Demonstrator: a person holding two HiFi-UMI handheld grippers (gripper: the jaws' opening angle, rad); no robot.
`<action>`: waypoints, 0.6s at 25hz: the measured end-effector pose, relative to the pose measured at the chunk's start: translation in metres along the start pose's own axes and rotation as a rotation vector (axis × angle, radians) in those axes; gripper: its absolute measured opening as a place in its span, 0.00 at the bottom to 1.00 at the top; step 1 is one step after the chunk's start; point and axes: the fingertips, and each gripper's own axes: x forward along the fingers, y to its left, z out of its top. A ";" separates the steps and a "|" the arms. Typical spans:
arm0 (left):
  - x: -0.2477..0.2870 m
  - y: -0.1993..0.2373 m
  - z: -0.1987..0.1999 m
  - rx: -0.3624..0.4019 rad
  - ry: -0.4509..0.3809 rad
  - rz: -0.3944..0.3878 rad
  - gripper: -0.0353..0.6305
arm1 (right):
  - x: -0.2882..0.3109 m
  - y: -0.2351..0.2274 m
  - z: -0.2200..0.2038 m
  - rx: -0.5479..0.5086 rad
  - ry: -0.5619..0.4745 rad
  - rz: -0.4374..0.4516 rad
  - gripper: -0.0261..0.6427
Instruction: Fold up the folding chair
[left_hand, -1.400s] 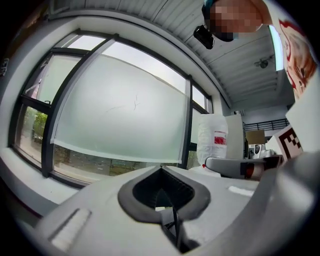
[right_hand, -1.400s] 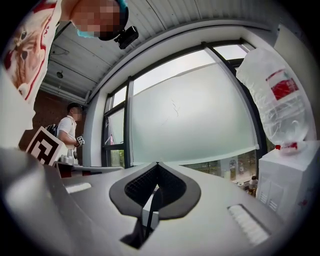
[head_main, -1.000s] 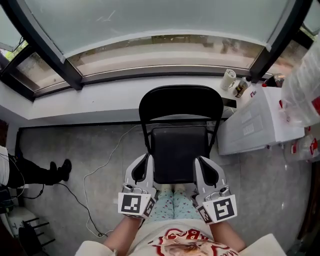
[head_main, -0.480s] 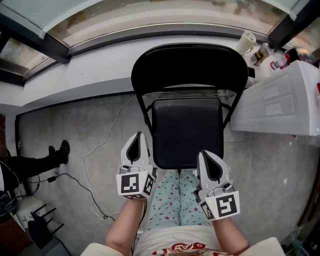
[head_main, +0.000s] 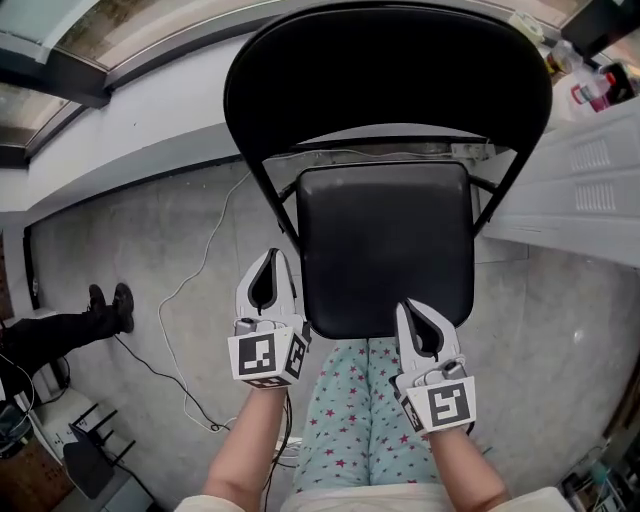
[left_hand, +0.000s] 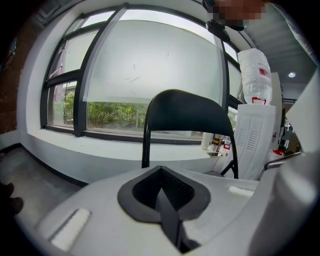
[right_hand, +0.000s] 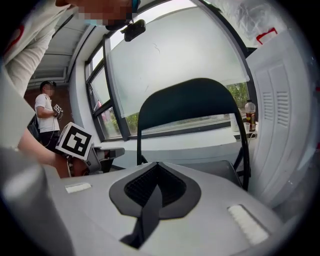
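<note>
**Concrete floor (head_main: 130, 230) by the window, one folding chair (head_main: 385, 250) still open**

The grey floor ran under everything, with a white cable (head_main: 200, 272) trailing across it. Nearest the camera were the person's star-print trousers (head_main: 350, 420). Just beyond them were two claws. The left claw (head_main: 271, 258) lay just beside the seat's left front edge, and the right claw (head_main: 409, 308) lay at its right front corner. Each had its jaws pressed together on nothing. Whether either touched the seat could not be told.

The single chair stood unfolded, its seat flat and its backrest (head_main: 390, 70) upright beyond. Compared with half a second earlier, the chair filled far more of the head view. The window had nearly slid off the top, while both claws kept much the same places.

Farther off were a white ledge (head_main: 130, 140), a white cabinet (head_main: 590, 180) at right, and a few bottles (head_main: 590, 88). Two dark shoes (head_main: 107, 300) showed at far left.
</note>
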 end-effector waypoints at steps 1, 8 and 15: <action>0.005 0.001 -0.005 0.003 0.003 -0.003 0.05 | 0.004 -0.001 -0.007 -0.003 0.006 0.001 0.07; 0.034 0.012 -0.023 0.031 0.020 0.005 0.05 | 0.018 -0.010 -0.021 0.035 -0.010 -0.025 0.07; 0.067 0.035 -0.035 0.018 0.055 0.020 0.23 | 0.004 -0.004 -0.062 0.144 0.026 -0.014 0.07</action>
